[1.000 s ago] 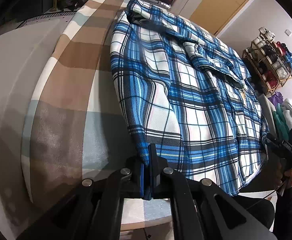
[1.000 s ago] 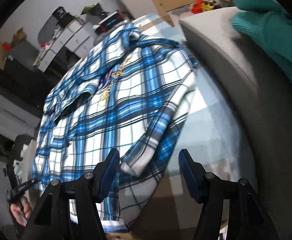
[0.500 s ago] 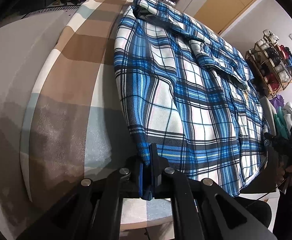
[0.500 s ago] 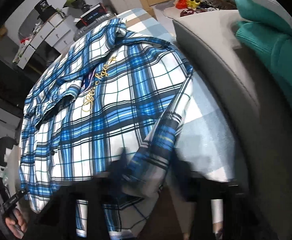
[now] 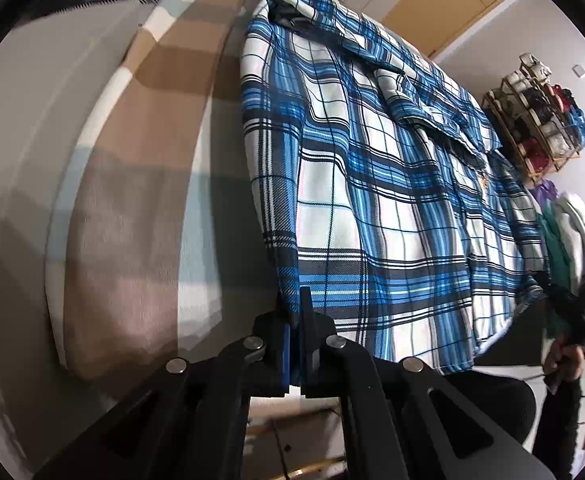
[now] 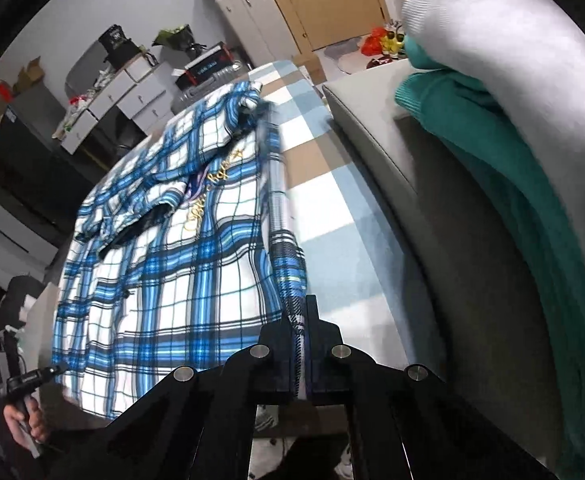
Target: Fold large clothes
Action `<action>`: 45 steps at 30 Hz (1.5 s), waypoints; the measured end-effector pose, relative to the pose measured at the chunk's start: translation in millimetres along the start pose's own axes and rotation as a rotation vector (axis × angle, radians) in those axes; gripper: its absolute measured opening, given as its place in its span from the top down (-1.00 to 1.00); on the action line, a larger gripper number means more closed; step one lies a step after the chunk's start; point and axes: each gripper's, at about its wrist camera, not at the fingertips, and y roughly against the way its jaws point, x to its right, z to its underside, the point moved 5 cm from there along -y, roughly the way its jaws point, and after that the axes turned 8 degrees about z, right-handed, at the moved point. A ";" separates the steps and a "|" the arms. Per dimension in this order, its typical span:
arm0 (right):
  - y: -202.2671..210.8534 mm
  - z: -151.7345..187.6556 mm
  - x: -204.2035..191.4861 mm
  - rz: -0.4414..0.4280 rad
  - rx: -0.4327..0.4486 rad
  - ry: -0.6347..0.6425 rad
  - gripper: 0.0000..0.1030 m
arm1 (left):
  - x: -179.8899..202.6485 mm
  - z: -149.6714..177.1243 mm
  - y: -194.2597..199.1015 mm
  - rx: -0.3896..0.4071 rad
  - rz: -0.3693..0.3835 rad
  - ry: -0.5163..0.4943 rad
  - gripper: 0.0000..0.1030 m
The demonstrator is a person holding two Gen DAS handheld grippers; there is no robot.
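Observation:
A blue and white plaid shirt (image 5: 380,184) lies spread on a checked brown, white and pale-blue cover (image 5: 140,184), collar at the far end. My left gripper (image 5: 294,312) is shut on the shirt's near left hem corner. In the right wrist view the same plaid shirt (image 6: 180,264) shows gold lettering on its chest. My right gripper (image 6: 299,320) is shut on the near right hem edge, which is pinched between the jaws and lifted into a ridge. Each gripper also shows small in the other's view: the right gripper (image 5: 568,300) and the left gripper (image 6: 32,378), each held by a hand.
A grey padded edge (image 6: 372,128) runs along the right of the cover, with folded teal (image 6: 512,184) and white clothes (image 6: 504,28) stacked on it. White drawers and boxes (image 6: 132,96) stand beyond the far end. A shelf of shoes (image 5: 540,112) stands at the right wall.
My right gripper went from wide open over the near hem edge to shut on it and has lifted it slightly. The left gripper kept its hold on its corner.

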 end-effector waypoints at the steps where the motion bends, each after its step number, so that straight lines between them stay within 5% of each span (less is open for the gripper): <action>1: 2.9 4.1 0.7 -0.013 0.001 0.002 0.96 | 0.2 2.4 2.8 -0.003 0.010 0.002 1.00; 10: 31.1 10.9 -16.8 -0.137 0.015 0.033 0.95 | 22.7 -2.1 53.2 -0.014 0.100 -0.037 1.00; 16: 47.3 -52.0 -57.5 -0.229 0.068 0.040 0.95 | 38.5 -74.8 69.9 -0.015 0.190 0.030 1.00; 20: 51.7 -109.9 -88.2 -0.281 0.075 -0.002 0.95 | 46.4 -153.0 79.0 0.019 0.223 0.112 1.00; 24: 31.7 -186.8 -103.5 -0.217 0.058 -0.052 0.95 | 46.3 -230.8 70.9 0.043 0.190 0.204 1.00; 32: -80.4 -315.9 -93.4 0.026 -0.073 -0.147 0.91 | 1.4 -317.7 8.6 0.016 0.086 0.372 1.00; 36: -151.8 -322.4 -73.1 0.108 -0.224 -0.226 0.89 | -38.6 -332.6 -20.1 0.022 0.120 0.458 1.00; 39: -183.1 -326.6 -60.5 0.106 -0.247 -0.246 0.89 | -45.6 -336.3 -32.2 -0.009 0.144 0.483 1.00; 42: -193.0 -326.6 -53.5 0.095 -0.258 -0.233 0.61 | -44.8 -333.5 -30.8 -0.039 0.135 0.443 1.00; 45: -170.0 -332.6 -52.3 0.073 -0.166 -0.207 -0.12 | -32.5 -341.7 -12.6 -0.029 0.131 0.389 0.86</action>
